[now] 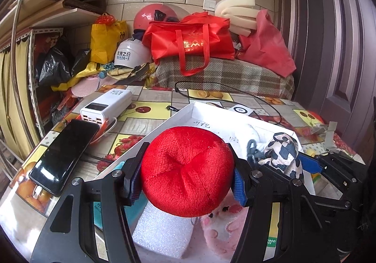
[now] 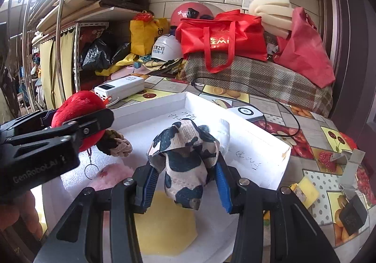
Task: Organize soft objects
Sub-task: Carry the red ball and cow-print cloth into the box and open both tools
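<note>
My left gripper [image 1: 186, 179] is shut on a round red plush [image 1: 188, 169], its blue pads pressed into both sides, above a shallow white box [image 1: 169, 119]. Beneath it lie a white foam block [image 1: 162, 232] and a pink plush [image 1: 223, 223]. My right gripper [image 2: 185, 180] is shut on a black-and-white cow-patterned soft toy [image 2: 185, 152], held over a yellow sponge [image 2: 164, 227] in the box [image 2: 258, 136]. The right wrist view shows the left gripper [image 2: 75, 122] at left with the red plush [image 2: 80, 103], a key ring [image 2: 91, 171] dangling and a brown scrunchie [image 2: 117, 143] just under it.
The box sits on a fruit-patterned tablecloth [image 1: 131, 122]. To its left lie a black phone [image 1: 63, 157] and a white power bank [image 1: 108, 105]. A black cable [image 1: 223, 89] loops behind. Red bags [image 1: 190, 42], helmets and foam are piled at the back wall.
</note>
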`<state>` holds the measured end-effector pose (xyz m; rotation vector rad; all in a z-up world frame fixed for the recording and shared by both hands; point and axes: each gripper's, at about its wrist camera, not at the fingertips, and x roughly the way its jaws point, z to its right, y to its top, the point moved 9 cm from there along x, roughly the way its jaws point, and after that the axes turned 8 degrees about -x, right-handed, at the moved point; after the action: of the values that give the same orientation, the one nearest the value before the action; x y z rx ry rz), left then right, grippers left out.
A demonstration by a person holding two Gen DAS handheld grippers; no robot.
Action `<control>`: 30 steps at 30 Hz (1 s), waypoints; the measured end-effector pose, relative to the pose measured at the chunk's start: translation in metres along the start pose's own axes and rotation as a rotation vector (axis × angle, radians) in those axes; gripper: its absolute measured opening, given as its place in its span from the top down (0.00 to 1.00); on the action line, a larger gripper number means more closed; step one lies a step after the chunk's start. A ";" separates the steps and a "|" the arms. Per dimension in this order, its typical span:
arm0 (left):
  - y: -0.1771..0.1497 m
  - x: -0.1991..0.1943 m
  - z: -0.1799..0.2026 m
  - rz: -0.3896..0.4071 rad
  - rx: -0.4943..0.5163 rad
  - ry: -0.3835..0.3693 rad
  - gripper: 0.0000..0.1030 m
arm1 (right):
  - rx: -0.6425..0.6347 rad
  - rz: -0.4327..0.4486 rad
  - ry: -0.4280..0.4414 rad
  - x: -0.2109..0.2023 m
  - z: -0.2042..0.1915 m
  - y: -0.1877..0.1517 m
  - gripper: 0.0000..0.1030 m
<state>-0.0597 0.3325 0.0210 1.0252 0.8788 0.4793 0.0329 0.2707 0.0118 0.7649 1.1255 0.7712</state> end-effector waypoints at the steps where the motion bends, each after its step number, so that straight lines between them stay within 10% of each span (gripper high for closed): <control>1: 0.000 0.001 0.001 0.001 0.012 0.010 0.39 | 0.001 -0.001 0.004 0.000 0.000 0.000 0.56; 11: -0.001 0.005 -0.004 -0.005 0.011 0.042 0.35 | -0.017 0.007 -0.014 -0.001 -0.002 0.001 0.54; 17: 0.003 0.000 -0.011 0.027 -0.012 0.072 0.00 | -0.013 0.020 -0.029 -0.003 0.000 0.002 0.15; 30: 0.008 -0.013 -0.014 0.097 -0.020 0.090 0.00 | -0.017 0.064 -0.052 -0.010 0.001 0.004 0.00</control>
<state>-0.0782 0.3346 0.0296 1.0374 0.9049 0.6189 0.0305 0.2642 0.0206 0.8052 1.0504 0.8087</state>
